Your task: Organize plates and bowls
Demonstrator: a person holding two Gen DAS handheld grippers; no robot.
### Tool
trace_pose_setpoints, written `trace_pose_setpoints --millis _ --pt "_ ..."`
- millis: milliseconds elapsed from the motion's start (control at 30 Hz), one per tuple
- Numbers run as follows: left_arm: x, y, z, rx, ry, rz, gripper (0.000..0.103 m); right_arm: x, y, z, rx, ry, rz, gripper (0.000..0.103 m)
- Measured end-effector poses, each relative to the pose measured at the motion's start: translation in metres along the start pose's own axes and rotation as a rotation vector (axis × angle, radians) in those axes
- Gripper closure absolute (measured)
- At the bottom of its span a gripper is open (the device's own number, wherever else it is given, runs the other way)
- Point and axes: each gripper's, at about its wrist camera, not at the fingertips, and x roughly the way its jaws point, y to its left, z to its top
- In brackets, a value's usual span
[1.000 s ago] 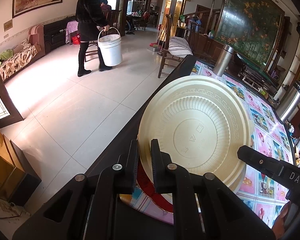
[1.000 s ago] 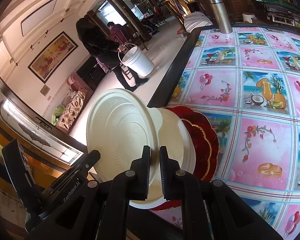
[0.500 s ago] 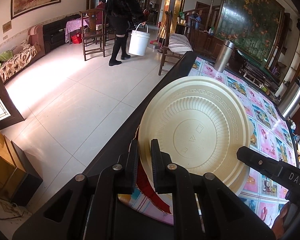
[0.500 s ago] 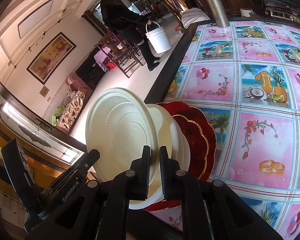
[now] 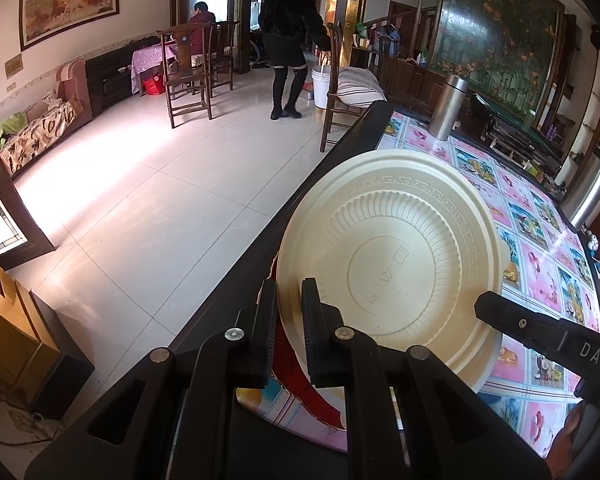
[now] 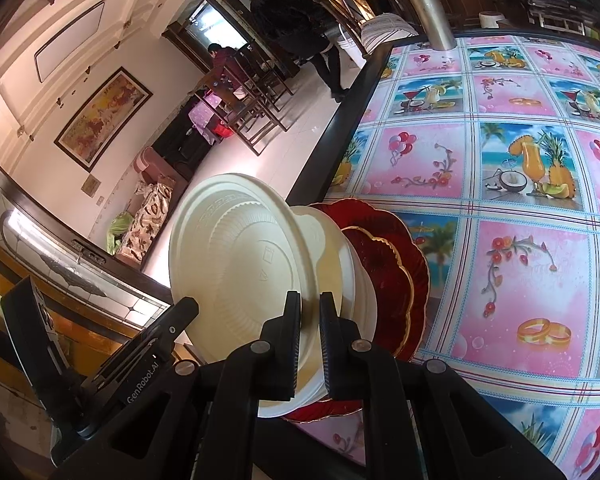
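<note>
A cream plastic plate is held upside down and tilted, its underside toward both cameras; it also shows in the right wrist view. My left gripper is shut on its near rim. My right gripper is shut on the opposite rim. Below it lies a stack: cream plates or bowls on two red scalloped plates with gold edges, at the table's near corner. The stack is mostly hidden in the left wrist view, where only a red rim shows.
The table has a pink and blue patterned cloth and a dark edge. A steel flask stands at the far end, another steel cylinder at the right. A person with a white bucket stands by chairs on the tiled floor.
Both grippers keep their hold on the cream plate, which has tilted slightly over the stack. The person with the bucket has walked farther away toward the chairs.
</note>
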Motion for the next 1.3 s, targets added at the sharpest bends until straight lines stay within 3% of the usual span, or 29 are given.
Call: trace_pose_setpoints --millis 767,1067,1300 --pt "0.005 -0.004 0.0 0.053 0.011 0.032 0.092 -0.001 0.001 0.002 0.002 -0.007 0.004 0.094" --pt "0.008 -0.004 0.004 0.058 0.028 0.017 0.092 0.0 0.004 0.003 -0.003 -0.006 -0.005 0.094" --pt "0.006 0.002 0.01 0.037 0.052 -0.035 0.092 -0.003 0.004 0.008 0.006 -0.012 0.0 0.094"
